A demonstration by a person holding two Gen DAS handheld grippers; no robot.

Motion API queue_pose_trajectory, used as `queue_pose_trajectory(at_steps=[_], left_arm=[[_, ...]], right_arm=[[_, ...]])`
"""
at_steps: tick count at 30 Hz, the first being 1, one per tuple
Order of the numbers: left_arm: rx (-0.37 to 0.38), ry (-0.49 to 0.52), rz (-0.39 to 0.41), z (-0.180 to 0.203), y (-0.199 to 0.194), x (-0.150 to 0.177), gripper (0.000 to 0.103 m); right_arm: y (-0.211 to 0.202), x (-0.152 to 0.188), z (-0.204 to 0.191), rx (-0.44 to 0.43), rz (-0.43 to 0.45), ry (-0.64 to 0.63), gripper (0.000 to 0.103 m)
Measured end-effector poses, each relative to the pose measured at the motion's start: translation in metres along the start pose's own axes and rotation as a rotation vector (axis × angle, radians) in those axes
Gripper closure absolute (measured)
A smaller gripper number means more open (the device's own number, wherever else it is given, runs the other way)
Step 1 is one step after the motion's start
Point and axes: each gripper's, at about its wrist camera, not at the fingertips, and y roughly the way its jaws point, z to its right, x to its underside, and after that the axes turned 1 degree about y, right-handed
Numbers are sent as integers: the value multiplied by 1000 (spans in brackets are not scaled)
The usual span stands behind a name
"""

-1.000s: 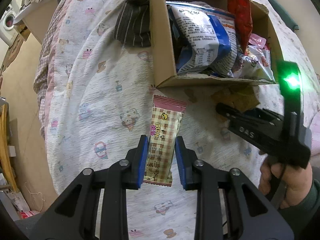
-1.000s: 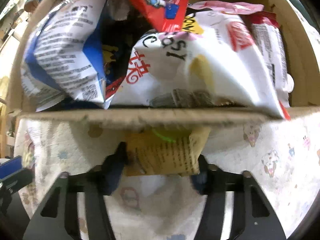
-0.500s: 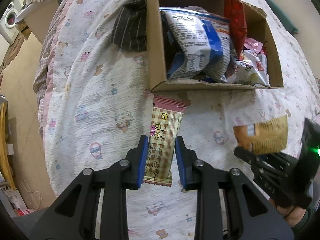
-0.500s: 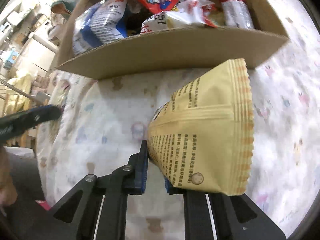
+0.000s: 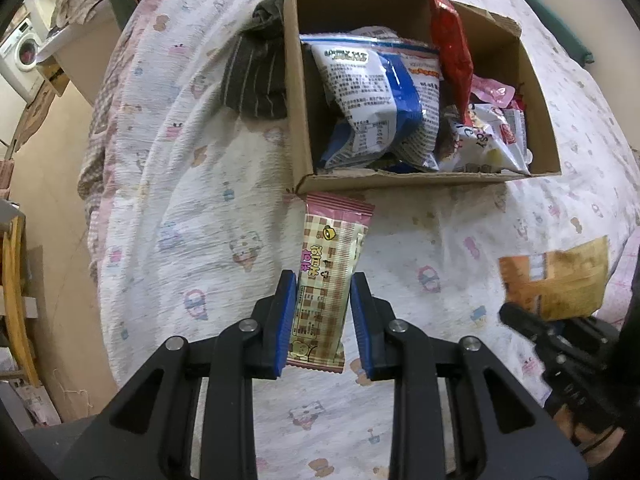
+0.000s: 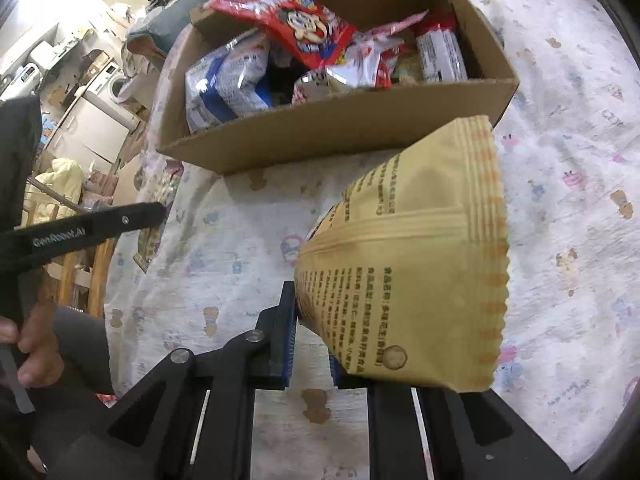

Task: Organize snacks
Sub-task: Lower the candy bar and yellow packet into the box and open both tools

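Left wrist view: the left gripper [image 5: 322,318] fingers clamp the checked snack bar [image 5: 325,292] narrowly, above the bed [image 5: 180,208], with the cardboard box [image 5: 298,100] at 12 o'clock. Right wrist view: the right gripper [image 6: 310,344] fingers are fully closed on the yellow packet [image 6: 416,264], the box [image 6: 340,136] at 12 o'clock.

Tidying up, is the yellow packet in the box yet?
Out: the yellow packet hangs clamped in the right tool, above the bedspread.

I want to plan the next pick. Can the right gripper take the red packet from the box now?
Probably not: the right gripper is shut on the yellow packet, so no jaw is free, though the red packet lies uncovered on top.
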Motion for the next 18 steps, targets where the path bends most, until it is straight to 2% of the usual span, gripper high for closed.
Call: queue_pose_trajectory(at_steps=[9, 18], left_arm=[[-37, 41, 204, 13, -67, -29, 79], [-29, 49, 300, 22, -94, -77, 79]], right_arm=[[-51, -38, 6, -1, 120, 12, 89], [-86, -91, 19, 18, 219, 9, 89]])
